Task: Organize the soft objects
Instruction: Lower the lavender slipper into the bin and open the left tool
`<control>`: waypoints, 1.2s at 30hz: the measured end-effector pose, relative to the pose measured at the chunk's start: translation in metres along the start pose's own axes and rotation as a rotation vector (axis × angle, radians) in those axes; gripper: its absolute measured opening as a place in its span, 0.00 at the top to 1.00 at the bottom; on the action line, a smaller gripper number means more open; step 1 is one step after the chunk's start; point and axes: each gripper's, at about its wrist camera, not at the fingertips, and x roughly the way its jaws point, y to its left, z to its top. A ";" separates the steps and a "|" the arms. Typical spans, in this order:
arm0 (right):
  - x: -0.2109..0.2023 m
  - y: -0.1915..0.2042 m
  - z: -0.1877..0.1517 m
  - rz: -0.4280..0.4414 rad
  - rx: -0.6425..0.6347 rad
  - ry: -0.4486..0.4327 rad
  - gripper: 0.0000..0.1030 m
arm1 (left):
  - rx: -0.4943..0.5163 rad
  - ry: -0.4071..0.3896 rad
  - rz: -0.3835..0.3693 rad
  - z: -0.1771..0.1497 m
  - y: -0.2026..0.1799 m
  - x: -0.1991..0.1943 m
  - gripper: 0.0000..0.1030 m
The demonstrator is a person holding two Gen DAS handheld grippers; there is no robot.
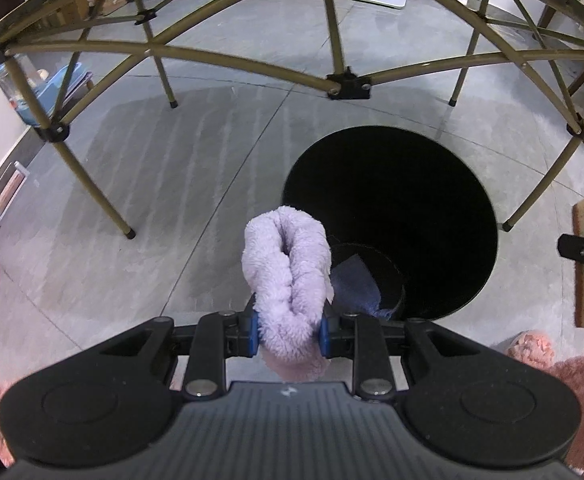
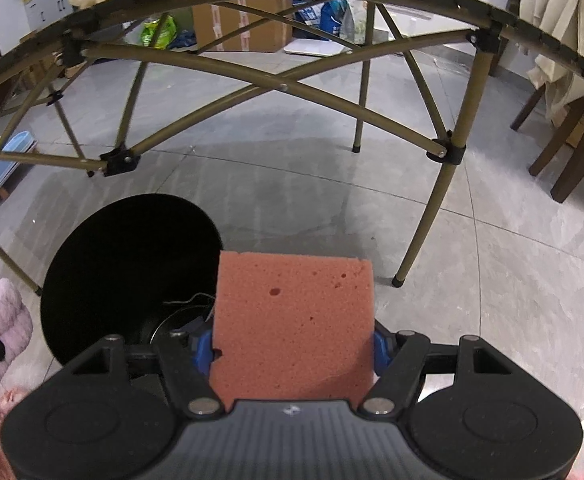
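On a grey tiled floor beneath a folding desk stands a black bin. Above its rim, the left gripper has its fingers clamped on a lilac fluffy cloth. Just beside the bin, the right gripper has its fingers clamped on a pink sponge.

The bin is standing on the floor before the folding frame's legs, the towel hanging left of the sponge above it.

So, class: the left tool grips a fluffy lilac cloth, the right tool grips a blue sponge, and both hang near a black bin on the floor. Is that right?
Not quite. The sponge in the right tool is pinkish-red, not blue, as the right wrist view shows. The rest stands: the left tool grips the lilac cloth near the black bin.
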 end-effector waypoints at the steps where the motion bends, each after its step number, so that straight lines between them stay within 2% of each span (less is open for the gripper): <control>1: 0.002 -0.001 0.001 -0.001 0.005 0.002 0.33 | 0.000 -0.004 -0.009 0.003 -0.003 0.001 0.74; 12: 0.023 -0.013 0.015 -0.004 0.044 0.010 0.33 | 0.033 -0.011 -0.053 0.032 -0.051 0.016 0.74; 17: 0.030 -0.017 0.019 -0.005 0.051 0.009 0.33 | 0.038 0.009 -0.073 0.040 -0.067 0.030 0.74; 36: 0.044 -0.016 0.023 -0.003 0.042 -0.001 0.33 | -0.011 0.072 -0.094 0.054 -0.087 0.061 0.74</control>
